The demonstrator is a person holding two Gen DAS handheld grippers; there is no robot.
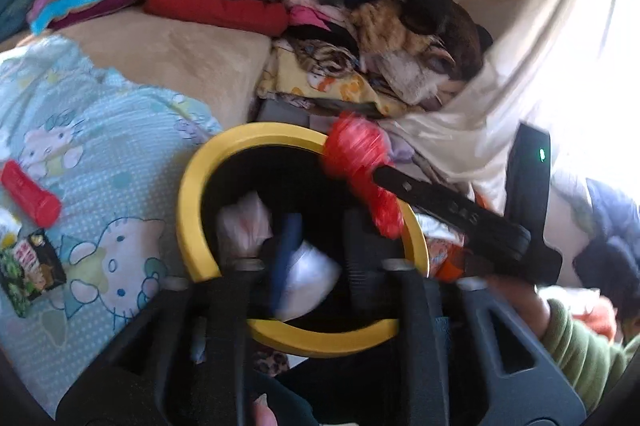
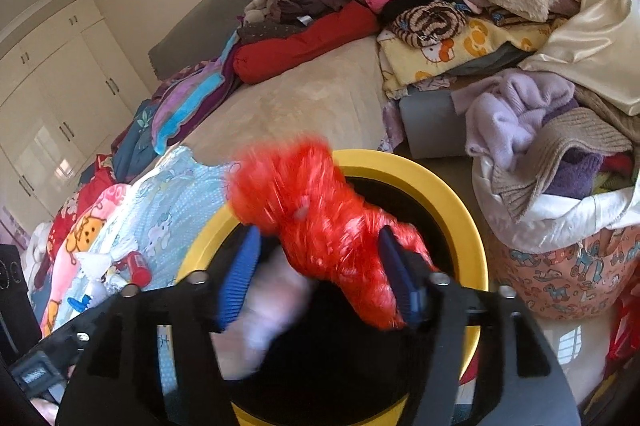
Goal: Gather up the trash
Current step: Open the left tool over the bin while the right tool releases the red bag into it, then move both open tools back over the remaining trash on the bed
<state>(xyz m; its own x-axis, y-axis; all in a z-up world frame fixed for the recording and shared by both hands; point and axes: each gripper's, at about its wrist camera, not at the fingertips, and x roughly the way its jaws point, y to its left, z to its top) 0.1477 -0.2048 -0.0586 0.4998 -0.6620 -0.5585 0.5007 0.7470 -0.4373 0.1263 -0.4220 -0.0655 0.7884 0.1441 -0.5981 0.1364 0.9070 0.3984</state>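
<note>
A yellow-rimmed bin [image 1: 188, 209] with a dark inside stands beside the bed. My left gripper [image 1: 320, 258] hangs over its mouth, open, with nothing pressed between the pads. Below it, crumpled white trash [image 1: 308, 278] shows blurred inside the bin, and another white wad [image 1: 240, 226] lies beside it. My right gripper [image 2: 320, 234] is over the same bin [image 2: 452, 197]. A crinkled red plastic bag [image 2: 320, 218] sits loosely between its wide-apart blue pads [image 2: 240, 278], which do not squeeze it. From the left wrist view the red bag [image 1: 352, 157] sits at the right gripper's tip [image 1: 378, 177] above the rim.
On the cartoon-print blanket [image 1: 100, 145] lie a red tube [image 1: 30, 193] and a green-black snack packet [image 1: 30, 274]. Piled clothes [image 1: 360, 5] fill the bed behind the bin. A full laundry basket [image 2: 560, 274] stands right of it. A green sleeve [image 1: 580, 346] shows at right.
</note>
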